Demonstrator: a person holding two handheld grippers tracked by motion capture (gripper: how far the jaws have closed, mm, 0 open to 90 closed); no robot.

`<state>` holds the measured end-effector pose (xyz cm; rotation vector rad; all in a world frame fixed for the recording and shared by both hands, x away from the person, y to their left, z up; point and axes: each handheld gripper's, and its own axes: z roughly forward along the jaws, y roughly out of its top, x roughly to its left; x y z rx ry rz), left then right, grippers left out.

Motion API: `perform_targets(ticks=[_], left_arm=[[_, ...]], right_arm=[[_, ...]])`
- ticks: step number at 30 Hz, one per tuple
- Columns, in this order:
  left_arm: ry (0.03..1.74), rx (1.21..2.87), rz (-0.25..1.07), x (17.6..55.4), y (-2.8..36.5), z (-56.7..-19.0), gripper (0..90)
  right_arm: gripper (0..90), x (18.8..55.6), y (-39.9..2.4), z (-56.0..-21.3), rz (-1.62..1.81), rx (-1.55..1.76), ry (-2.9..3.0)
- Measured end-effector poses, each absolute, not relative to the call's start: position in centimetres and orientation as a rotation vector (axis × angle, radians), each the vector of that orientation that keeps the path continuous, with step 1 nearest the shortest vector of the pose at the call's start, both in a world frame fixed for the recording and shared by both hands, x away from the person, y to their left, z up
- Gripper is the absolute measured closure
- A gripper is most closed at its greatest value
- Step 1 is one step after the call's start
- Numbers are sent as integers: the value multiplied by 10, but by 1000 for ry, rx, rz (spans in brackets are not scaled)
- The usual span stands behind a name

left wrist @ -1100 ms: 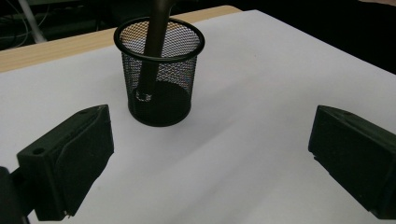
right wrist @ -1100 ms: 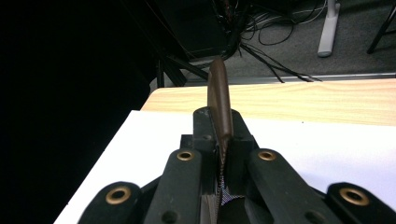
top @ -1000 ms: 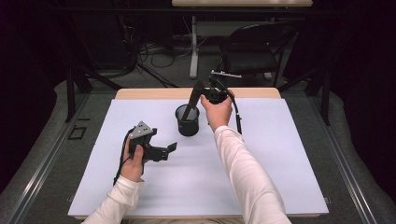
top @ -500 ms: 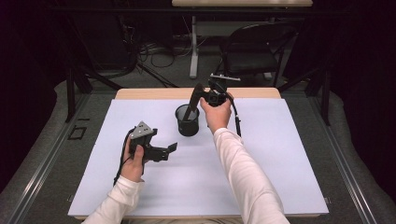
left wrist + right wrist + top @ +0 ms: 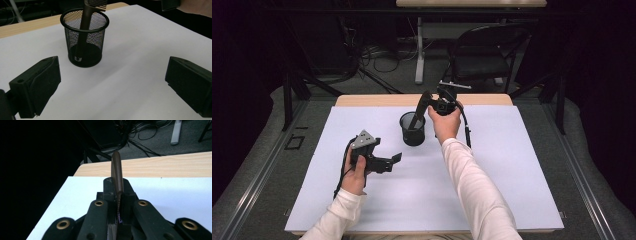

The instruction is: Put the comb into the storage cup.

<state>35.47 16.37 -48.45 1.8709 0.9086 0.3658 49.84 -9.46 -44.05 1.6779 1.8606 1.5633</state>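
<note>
Right gripper (image 5: pixel 428 101) still clamps the comb (image 5: pixel 83 32) (barely moved) in mesh cup (image 5: pixel 412 129); left gripper (image 5: pixel 393 161) wide

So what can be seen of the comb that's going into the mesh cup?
The comb is dark brown, probably plastic, with a slim tapering handle and fine teeth at the upper end. It stands tilted, handle end down inside the black wire-mesh cup, reaching the bottom and leaning toward the rim. The right tool is shut on its toothed end; in the right gripper view the handle juts out past the closed jaws. The cup stands on the white table cover.
</note>
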Motion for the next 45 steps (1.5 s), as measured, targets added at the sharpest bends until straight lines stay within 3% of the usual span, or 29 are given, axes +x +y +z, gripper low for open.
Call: perform_targets(ticks=[45], left_arm=[[909, 1876, 366, 355, 163, -486, 5]], right_arm=[[850, 503, -122, -456, 1603, 1772, 1827]])
